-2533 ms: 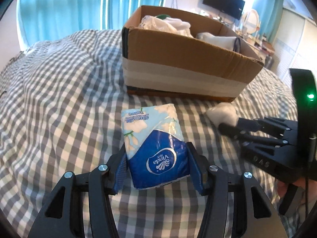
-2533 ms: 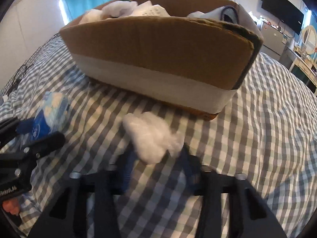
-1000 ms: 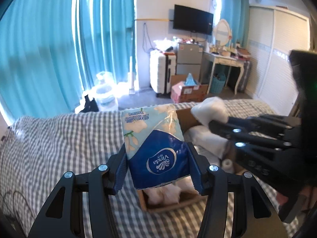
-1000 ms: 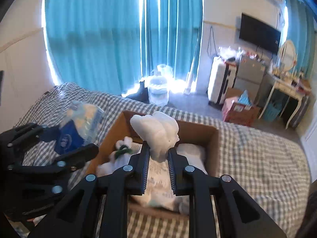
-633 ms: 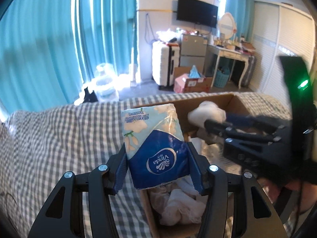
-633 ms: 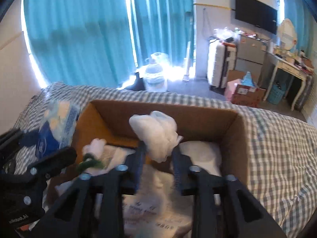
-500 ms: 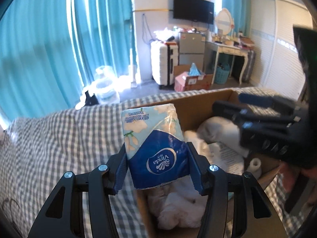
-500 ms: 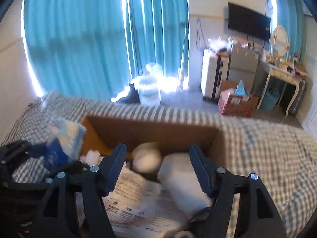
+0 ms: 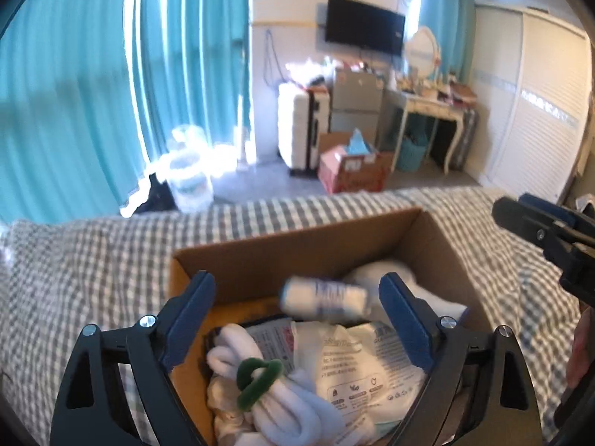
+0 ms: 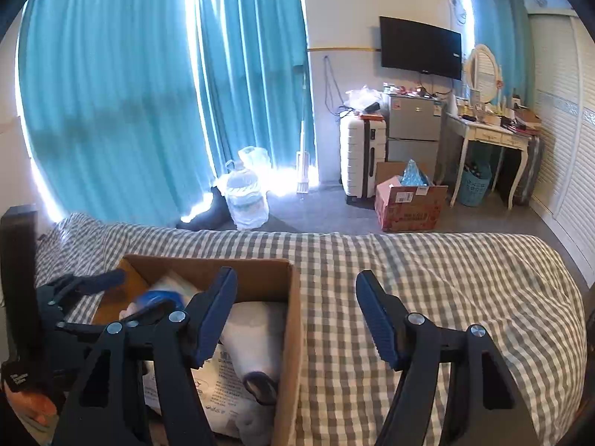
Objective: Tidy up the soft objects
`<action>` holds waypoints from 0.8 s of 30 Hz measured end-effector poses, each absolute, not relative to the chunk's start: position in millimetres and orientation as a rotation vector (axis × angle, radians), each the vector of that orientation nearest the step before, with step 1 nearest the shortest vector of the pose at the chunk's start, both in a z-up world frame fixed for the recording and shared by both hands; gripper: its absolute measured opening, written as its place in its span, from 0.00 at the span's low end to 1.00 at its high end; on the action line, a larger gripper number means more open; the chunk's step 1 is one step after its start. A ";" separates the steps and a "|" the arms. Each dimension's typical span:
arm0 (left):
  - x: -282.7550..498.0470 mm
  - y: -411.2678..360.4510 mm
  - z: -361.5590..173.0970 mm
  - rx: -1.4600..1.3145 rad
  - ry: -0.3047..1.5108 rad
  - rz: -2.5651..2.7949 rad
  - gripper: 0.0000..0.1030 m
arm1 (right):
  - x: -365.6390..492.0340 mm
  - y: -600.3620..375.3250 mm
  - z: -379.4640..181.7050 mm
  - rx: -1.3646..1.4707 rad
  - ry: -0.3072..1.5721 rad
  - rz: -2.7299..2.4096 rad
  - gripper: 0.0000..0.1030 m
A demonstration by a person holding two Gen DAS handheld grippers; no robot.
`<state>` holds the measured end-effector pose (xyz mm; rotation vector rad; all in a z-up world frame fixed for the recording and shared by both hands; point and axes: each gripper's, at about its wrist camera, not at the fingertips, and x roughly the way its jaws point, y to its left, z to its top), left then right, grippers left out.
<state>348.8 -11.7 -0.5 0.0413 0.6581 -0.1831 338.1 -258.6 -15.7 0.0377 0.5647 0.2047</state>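
A cardboard box (image 9: 297, 245) stands on the checked bed and holds white soft things and plastic packets. My left gripper (image 9: 297, 297) is open above the box. The blue and white tissue pack (image 9: 323, 299) is blurred in mid-fall between its jaws, just over the contents. A white rolled cloth with a green ring (image 9: 260, 379) lies at the box's near left. My right gripper (image 10: 295, 308) is open and empty, above the box's right wall (image 10: 293, 319) and the bed. The tissue pack also shows inside the box in the right wrist view (image 10: 160, 299).
The checked bedspread (image 10: 446, 278) spreads wide to the right of the box. The right gripper shows at the right edge of the left wrist view (image 9: 546, 230). Beyond the bed are teal curtains, a water jug (image 10: 245, 197), a suitcase and a floor box.
My left gripper has opened and let go of the tissue pack, which is falling into the box. My right gripper, open after dropping the white wad, has moved right of the box.
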 end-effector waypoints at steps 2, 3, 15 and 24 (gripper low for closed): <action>339.5 -8.9 11.4 0.049 0.646 -0.164 0.88 | 332.4 -262.0 -11.0 0.030 0.559 0.196 0.64; 334.9 -6.8 17.1 0.049 0.640 -0.166 0.88 | 327.1 -262.1 -6.1 0.030 0.551 0.200 0.64; 186.4 25.1 161.0 0.016 0.298 -0.142 1.00 | 192.7 -245.3 85.9 -0.092 0.387 0.218 0.77; 101.7 43.5 152.7 0.002 0.202 -0.060 1.00 | 86.0 -245.4 126.3 -0.044 0.197 0.216 1.00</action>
